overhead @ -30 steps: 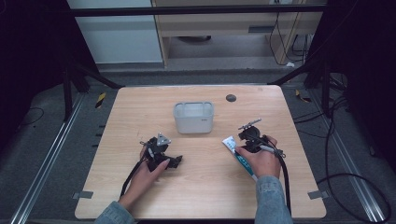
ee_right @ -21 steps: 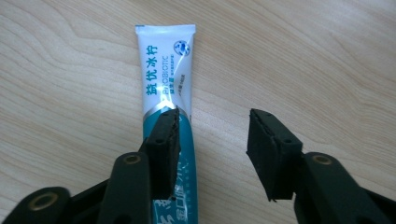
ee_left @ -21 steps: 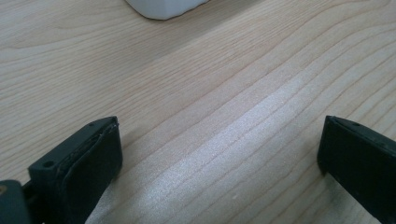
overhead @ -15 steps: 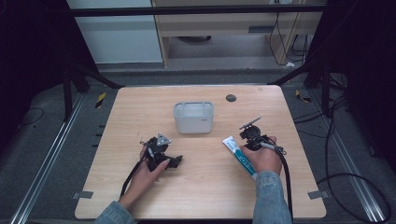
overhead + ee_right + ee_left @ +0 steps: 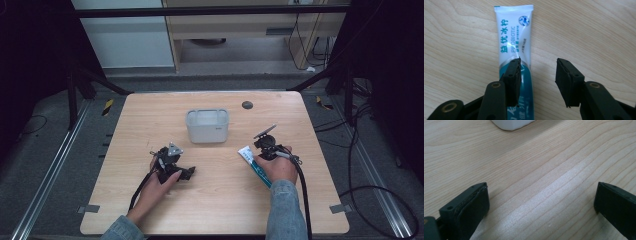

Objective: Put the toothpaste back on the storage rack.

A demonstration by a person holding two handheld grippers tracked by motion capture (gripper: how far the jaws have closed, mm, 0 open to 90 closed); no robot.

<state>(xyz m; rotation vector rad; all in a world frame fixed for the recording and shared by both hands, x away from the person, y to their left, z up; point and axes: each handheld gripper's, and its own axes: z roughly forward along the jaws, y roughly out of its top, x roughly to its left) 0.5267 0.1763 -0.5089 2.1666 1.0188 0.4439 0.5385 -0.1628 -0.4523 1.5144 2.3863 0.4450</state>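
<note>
Bare table (image 5: 215, 200) lies all around the flat white-and-teal tube (image 5: 515, 45); the right tool (image 5: 537, 72) hangs released over it, the left tool (image 5: 541, 202) released too.

The high view is dim at its edges: the floor and corners at 9, 3 and 12 o'clock sink into near black, while the counter (image 5: 215, 200) is evenly, softly lit from above. Shadows there are faint and short, and fine detail is soft.

In the left gripper view a pale sheen runs across the wood grain from 7 to 2 o'clock, and the black jaws at the bottom look slightly blurred.

The right gripper view is bright and sharp; the tube (image 5: 515, 37) shows mild glare on its white part, print readable.
</note>
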